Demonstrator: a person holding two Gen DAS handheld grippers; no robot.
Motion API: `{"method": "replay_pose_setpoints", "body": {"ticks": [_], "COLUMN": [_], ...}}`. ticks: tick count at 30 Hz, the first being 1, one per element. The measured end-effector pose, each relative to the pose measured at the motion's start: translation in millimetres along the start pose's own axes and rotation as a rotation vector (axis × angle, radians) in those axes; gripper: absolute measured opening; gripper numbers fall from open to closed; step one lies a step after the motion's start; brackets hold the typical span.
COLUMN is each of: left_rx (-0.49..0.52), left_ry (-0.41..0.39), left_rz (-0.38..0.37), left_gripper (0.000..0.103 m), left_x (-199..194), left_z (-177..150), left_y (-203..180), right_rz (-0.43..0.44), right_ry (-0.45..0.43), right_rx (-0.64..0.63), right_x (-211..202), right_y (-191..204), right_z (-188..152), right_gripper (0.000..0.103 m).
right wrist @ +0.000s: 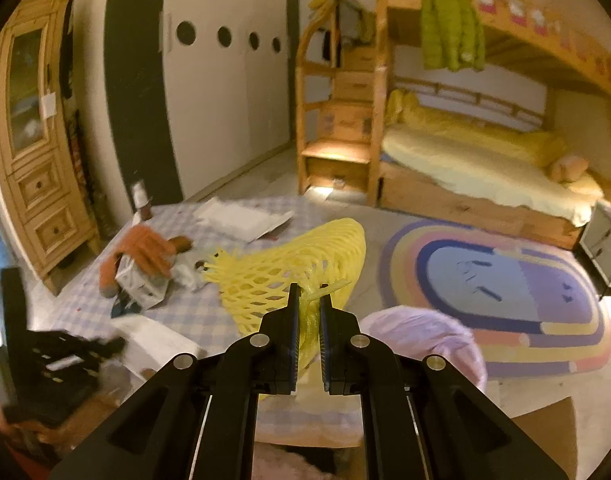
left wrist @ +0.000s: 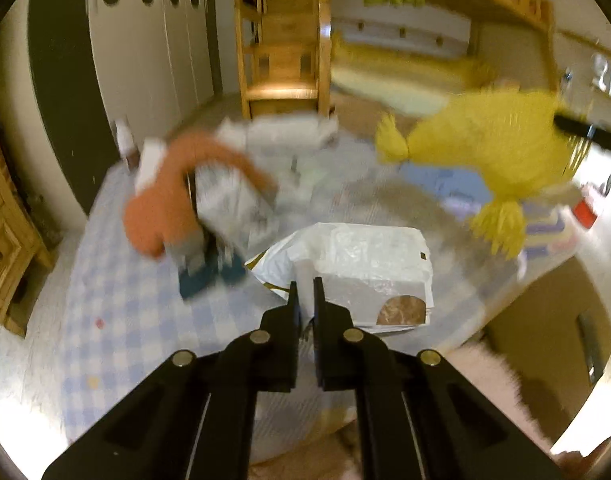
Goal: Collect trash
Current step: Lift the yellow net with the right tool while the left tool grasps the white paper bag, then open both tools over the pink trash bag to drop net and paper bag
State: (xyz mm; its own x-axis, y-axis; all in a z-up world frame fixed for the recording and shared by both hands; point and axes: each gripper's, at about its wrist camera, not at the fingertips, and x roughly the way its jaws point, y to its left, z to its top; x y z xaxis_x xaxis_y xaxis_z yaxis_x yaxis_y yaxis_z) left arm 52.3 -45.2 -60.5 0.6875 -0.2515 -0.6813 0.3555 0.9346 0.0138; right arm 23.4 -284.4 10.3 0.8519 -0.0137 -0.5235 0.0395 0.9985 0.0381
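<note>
Reaching forward over the checked table [left wrist: 105, 300], the left gripper [left wrist: 304, 292] pinches one white bag [left wrist: 365, 256] while the right gripper [right wrist: 307, 300] clamps one yellow foam net [right wrist: 289, 264] aloft.

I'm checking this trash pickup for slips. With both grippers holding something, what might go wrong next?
The right hand-held gripper pinches only an end of the yellow foam net, so it may slide out. The left hand-held gripper grips just an edge of the white plastic bag, which might tear or slip. Both views are blurred, hinting at fast motion.
</note>
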Motion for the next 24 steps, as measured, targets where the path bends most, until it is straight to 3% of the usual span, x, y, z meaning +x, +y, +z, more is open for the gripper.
{"method": "replay_pose_setpoints", "body": {"ticks": [4, 8, 14, 24], "left_rx": [0.024, 0.047, 0.069, 0.103], "left_ry": [-0.097, -0.130, -0.126, -0.110], "left_rz": [-0.006, -0.002, -0.050, -0.118], "left_gripper": [0.003, 0.004, 0.004, 0.004], "left_x": [-27.0, -27.6, -15.5, 17.9], "left_z": [27.4, 46.1, 57.9, 81.2], "left_y": [-14.1, -36.4, -69.3, -116.3], "right_rz": [-0.077, -0.152, -0.233, -0.232], "right_ry": [-0.027, -0.007, 0.061, 0.133], "right_rx": [0.015, 0.028, 0.051, 0.130], "right_x": [-13.1, -14.3, 0.1, 53.7], "right_y": [-24.4, -46.6, -76.2, -122.7], "right_z": [1.7, -4.6, -22.2, -31.9], "right_gripper": [0.008, 0.009, 0.009, 0.013]}}
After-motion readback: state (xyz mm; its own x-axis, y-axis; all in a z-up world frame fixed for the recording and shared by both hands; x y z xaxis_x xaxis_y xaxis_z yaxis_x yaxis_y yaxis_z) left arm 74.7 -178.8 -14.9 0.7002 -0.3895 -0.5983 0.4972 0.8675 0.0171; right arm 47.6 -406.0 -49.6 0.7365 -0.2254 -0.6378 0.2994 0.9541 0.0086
